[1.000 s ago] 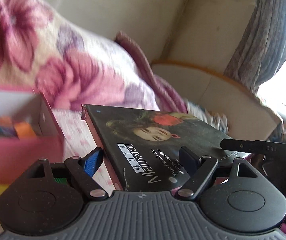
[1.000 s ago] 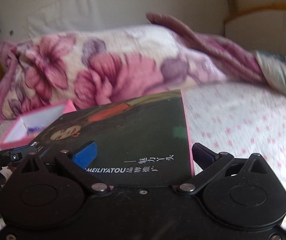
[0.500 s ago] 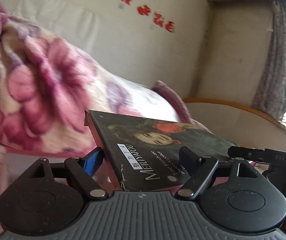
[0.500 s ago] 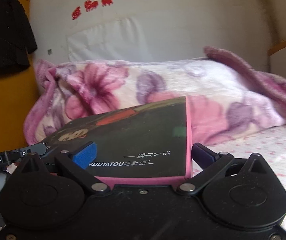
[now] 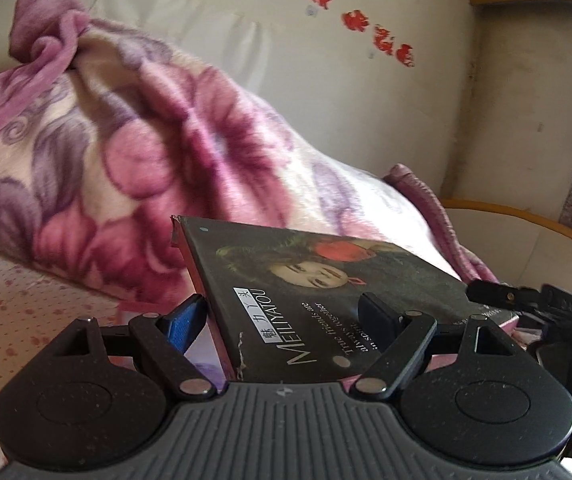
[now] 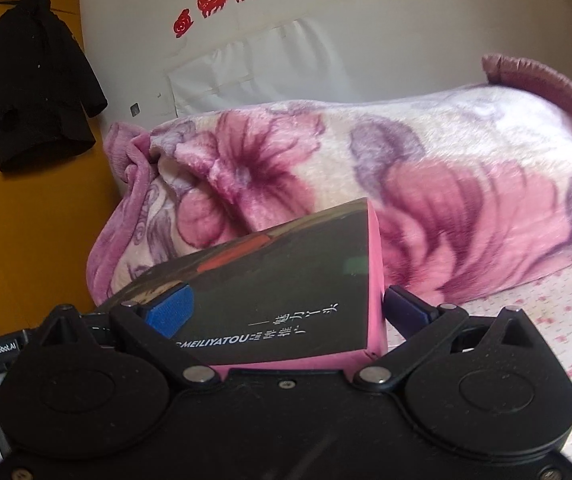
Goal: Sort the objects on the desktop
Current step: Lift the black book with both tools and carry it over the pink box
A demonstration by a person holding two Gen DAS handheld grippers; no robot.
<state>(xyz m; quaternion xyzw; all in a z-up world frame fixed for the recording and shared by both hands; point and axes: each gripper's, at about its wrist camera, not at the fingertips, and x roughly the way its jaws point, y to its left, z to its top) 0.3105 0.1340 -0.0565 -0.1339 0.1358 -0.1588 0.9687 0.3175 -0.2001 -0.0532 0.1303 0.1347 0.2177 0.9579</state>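
Observation:
A flat black box lid (image 5: 317, 280) with pink sides, a woman's face and the word MEILIYATOU is held in the air between both grippers. My left gripper (image 5: 282, 312) is shut on one corner of it. My right gripper (image 6: 286, 308) is shut on the opposite corner, where the lid (image 6: 286, 280) fills the space between the fingers. Each gripper's tip shows at the edge of the other's view. What lies under the lid is hidden.
A rolled pink and purple floral blanket (image 6: 405, 184) lies across the bed behind the lid. The bed sheet (image 5: 18, 292) is white with pink dots. A black coat (image 6: 34, 88) hangs on the orange wall at left. A wooden bed frame (image 5: 525, 220) curves at right.
Both grippers have lifted the lid and tilted upward. The pink box with coloured blocks has dropped out of view; the wall and its red paper cuts now show.

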